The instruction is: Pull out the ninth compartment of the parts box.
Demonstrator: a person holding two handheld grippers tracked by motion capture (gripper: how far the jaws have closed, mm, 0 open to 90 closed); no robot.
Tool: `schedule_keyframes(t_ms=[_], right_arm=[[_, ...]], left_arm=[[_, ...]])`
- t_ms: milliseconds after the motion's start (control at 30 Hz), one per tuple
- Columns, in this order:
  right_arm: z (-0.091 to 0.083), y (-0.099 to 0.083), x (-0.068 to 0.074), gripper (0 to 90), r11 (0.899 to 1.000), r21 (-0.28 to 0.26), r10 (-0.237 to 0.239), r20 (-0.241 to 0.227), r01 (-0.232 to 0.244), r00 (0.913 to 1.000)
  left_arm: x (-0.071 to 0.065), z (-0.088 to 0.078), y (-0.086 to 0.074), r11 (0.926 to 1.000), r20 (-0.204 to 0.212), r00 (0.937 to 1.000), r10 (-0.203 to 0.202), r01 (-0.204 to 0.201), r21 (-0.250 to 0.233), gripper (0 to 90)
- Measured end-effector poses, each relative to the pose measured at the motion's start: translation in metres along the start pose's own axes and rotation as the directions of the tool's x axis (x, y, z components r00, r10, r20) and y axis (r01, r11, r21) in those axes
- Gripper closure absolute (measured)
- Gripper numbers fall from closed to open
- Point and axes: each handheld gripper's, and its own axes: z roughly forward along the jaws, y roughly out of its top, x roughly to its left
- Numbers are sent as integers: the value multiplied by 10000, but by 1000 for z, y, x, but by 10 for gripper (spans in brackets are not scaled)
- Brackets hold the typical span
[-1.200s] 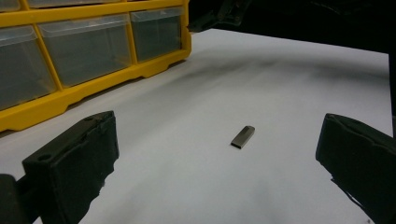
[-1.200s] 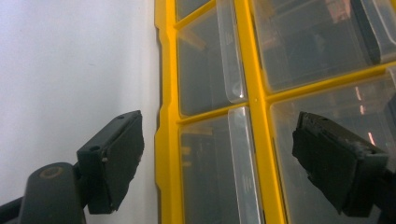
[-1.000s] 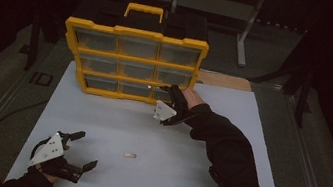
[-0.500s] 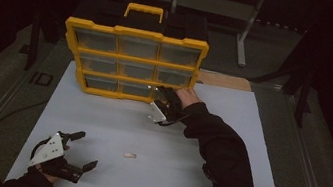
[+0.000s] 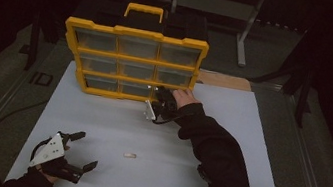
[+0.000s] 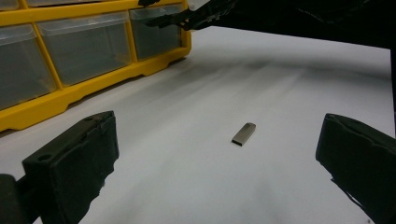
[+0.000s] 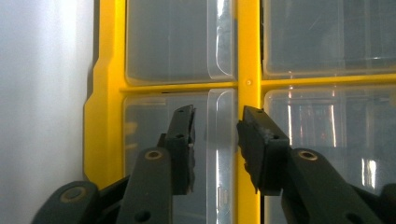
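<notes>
The white tabletop carries a yellow organizer of clear drawers, which stands tilted back at its far edge with a yellow handle on top. In the high view the right claw is at the organizer's bottom row, at the drawer nearest the right corner. In the right gripper view its jaws have just been closing and now stand a narrow gap apart, with the clear raised front edge of that bottom corner drawer between the pads; whether the pads already press on it cannot be told, and one pad sits right at the yellow divider.

The left claw rests at the tabletop's near left corner, its jaws spread wide and holding nothing.

A small metal USB stick lies flat on the bare tabletop, just to the right of the left claw and well apart from the organizer; in the left gripper view it lies ahead, between the two open jaws.
</notes>
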Motion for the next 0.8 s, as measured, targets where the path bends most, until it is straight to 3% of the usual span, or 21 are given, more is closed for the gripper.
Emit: schedule_keyframes(t_ms=[167, 333, 500, 800], right_arm=[[1, 4, 1, 689, 9996, 282, -73, 105, 70, 9999], [4, 12, 6, 705, 9952, 966, 98, 381, -135, 9992], [8, 23, 13, 710, 9830, 1812, -440, 807, 287, 9958], [10, 27, 11, 756, 9752, 2191, -508, 831, 314, 9952]], left_arm=[[0, 0, 0, 10000, 0, 10000, 4, -4, 8, 0], [0, 0, 0, 10000, -29, 10000, 33, -33, 41, 0], [-1, 0, 0, 10000, -23, 10000, 43, -43, 59, 0], [-1, 1, 0, 9999, 7, 10000, 58, -58, 104, 0]])
